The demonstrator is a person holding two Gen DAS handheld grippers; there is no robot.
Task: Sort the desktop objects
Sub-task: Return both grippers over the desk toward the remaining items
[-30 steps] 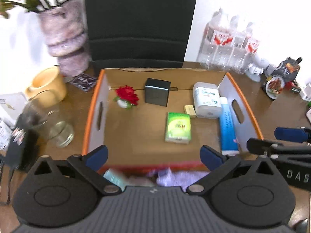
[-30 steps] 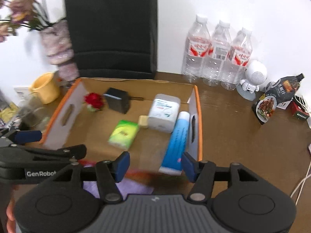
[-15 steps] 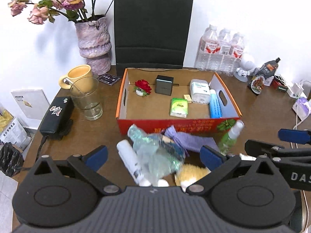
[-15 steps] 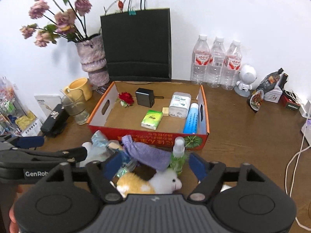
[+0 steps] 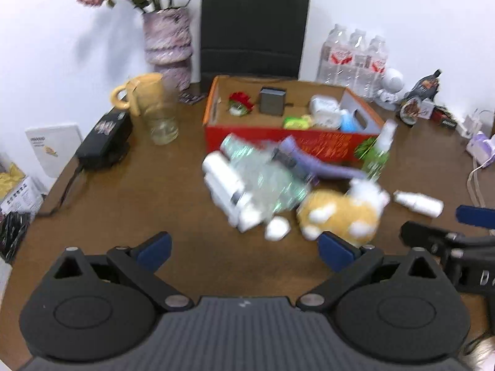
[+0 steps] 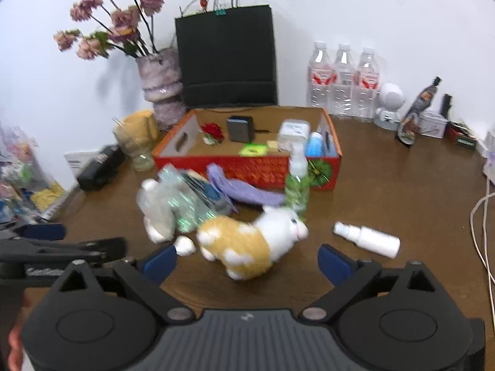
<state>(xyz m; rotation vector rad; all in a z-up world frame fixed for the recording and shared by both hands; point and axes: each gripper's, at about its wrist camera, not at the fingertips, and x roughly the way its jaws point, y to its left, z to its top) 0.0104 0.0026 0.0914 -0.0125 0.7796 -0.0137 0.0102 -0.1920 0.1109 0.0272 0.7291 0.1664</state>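
Observation:
A pile lies on the brown desk in front of an orange cardboard box: a yellow-white plush toy, a purple cloth, a clear plastic bag, a white tube, a green spray bottle and a white spray bottle lying flat. The box holds a black cube, a red flower, a green packet and a white container. My left gripper is open and empty, short of the pile. My right gripper is open, the plush toy just ahead between its fingers.
A vase with flowers, a black bag and three water bottles stand at the back wall. A glass, a yellow mug and a black case sit left. Cables run at the right edge.
Both grippers have pulled back and up from over the box. The pile in front of the box has come into full view, and the plush toy now lies near my right gripper.

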